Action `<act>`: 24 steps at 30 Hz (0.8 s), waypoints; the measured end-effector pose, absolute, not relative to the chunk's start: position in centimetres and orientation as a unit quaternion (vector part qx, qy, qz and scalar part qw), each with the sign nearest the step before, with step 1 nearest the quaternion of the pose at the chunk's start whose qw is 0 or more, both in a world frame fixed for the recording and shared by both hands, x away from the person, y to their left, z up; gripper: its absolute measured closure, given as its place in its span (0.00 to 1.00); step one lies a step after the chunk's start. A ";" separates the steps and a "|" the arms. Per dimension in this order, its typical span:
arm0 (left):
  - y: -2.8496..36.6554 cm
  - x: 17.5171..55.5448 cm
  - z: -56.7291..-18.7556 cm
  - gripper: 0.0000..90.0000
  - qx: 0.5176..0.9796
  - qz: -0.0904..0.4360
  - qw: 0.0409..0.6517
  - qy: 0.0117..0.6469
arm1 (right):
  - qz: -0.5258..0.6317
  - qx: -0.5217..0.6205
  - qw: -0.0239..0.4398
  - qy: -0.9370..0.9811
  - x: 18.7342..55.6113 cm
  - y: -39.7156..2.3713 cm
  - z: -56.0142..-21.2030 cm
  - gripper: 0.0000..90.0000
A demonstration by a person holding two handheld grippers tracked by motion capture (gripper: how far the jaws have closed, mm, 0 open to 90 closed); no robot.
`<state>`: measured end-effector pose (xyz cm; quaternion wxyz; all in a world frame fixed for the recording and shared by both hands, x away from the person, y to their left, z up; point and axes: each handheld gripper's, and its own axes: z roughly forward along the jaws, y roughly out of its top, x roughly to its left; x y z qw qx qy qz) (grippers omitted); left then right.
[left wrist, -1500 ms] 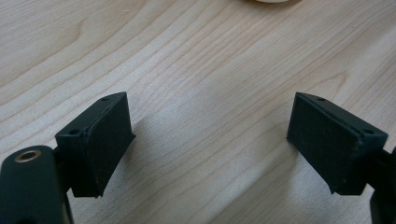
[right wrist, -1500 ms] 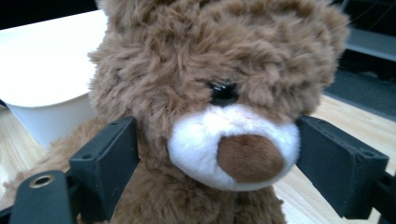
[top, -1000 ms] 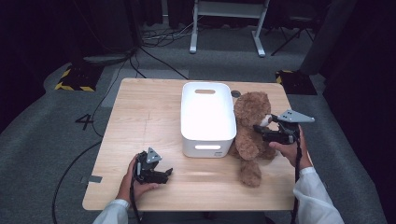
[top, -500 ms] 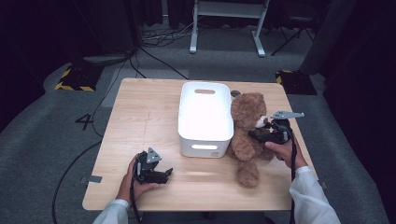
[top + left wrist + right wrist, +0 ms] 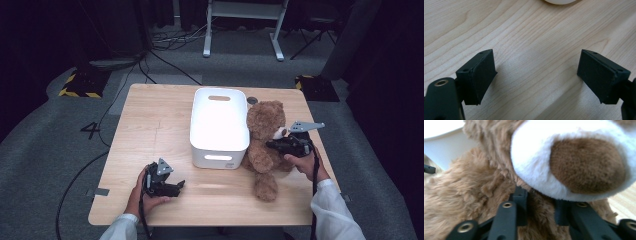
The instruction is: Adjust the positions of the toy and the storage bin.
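Where grey carpet spreads, wooden table (image 5: pixel 150 125).

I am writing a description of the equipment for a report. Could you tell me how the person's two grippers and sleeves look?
Both grippers are black. The left gripper and the right gripper each carry a grey three-cornered plate on top and trail a black cable. The fingers are black wedge-shaped blocks with small screw holes; brass-coloured rivets sit in the linkage behind them. The person wears white sleeves.

Left gripper (image 5: pixel 172 186) low, near table edge, fingers (image 5: pixel 477 76) wide apart. Right gripper (image 5: pixel 274 145) fingers (image 5: pixel 520 206) pinched together.
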<state>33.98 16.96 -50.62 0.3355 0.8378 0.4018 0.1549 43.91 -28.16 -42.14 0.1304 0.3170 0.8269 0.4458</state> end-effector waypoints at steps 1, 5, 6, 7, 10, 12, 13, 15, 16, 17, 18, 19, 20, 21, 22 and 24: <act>17.0 34.0 -50.6 0.17 0.838 0.155 0.336 0.402 | 0.448 0.314 0.134 0.826 43.8 -28.2 -42.1 0.84; 17.0 34.0 -50.6 0.17 0.838 0.155 0.336 0.402 | 0.452 0.305 0.145 0.825 43.3 -28.3 -41.9 0.90; 17.0 34.0 -50.6 0.17 0.838 0.155 0.336 0.402 | 0.457 0.299 0.154 0.823 42.9 -28.3 -41.8 0.92; 17.0 34.0 -50.6 0.17 0.838 0.155 0.336 0.402 | 0.459 0.298 0.158 0.822 42.7 -28.3 -41.7 0.93; 17.0 34.0 -50.6 0.17 0.838 0.155 0.336 0.402 | 0.467 0.293 0.179 0.815 42.0 -28.3 -41.7 0.94; 17.0 34.0 -50.6 0.17 0.838 0.155 0.336 0.402 | 0.472 0.290 0.184 0.812 41.8 -28.4 -41.7 0.95; 17.0 34.0 -50.6 0.17 0.838 0.155 0.336 0.401 | 0.480 0.287 0.192 0.806 41.3 -28.4 -41.8 0.95; 17.0 34.0 -50.6 0.17 0.838 0.155 0.336 0.401 | 0.484 0.286 0.197 0.803 41.1 -28.5 -41.8 0.96; 17.0 34.0 -50.6 0.17 0.838 0.155 0.336 0.401 | 0.492 0.286 0.204 0.797 40.8 -28.6 -41.9 0.96; 17.0 34.0 -50.6 0.17 0.838 0.155 0.336 0.401 | 0.492 0.286 0.204 0.797 40.8 -28.6 -41.9 0.96; 17.0 34.0 -50.6 0.17 0.838 0.155 0.336 0.401 | 0.499 0.285 0.210 0.791 40.5 -28.7 -41.9 0.96; 17.0 34.0 -50.6 0.17 0.838 0.155 0.336 0.401 | 0.501 0.282 0.213 0.790 40.4 -28.8 -41.9 0.96; 17.0 34.0 -50.6 0.17 0.838 0.155 0.336 0.401 | 0.502 0.279 0.217 0.789 40.3 -28.8 -41.9 0.96; 17.0 34.0 -50.6 0.17 0.838 0.155 0.336 0.401 | 0.504 0.277 0.219 0.788 40.1 -28.8 -41.8 0.97; 17.0 34.0 -50.6 0.17 0.838 0.154 0.336 0.401 | 0.505 0.276 0.222 0.787 40.0 -28.8 -41.7 0.97; 17.0 34.0 -50.6 0.17 0.838 0.154 0.336 0.401 | 0.509 0.274 0.226 0.784 39.8 -28.9 -41.6 0.97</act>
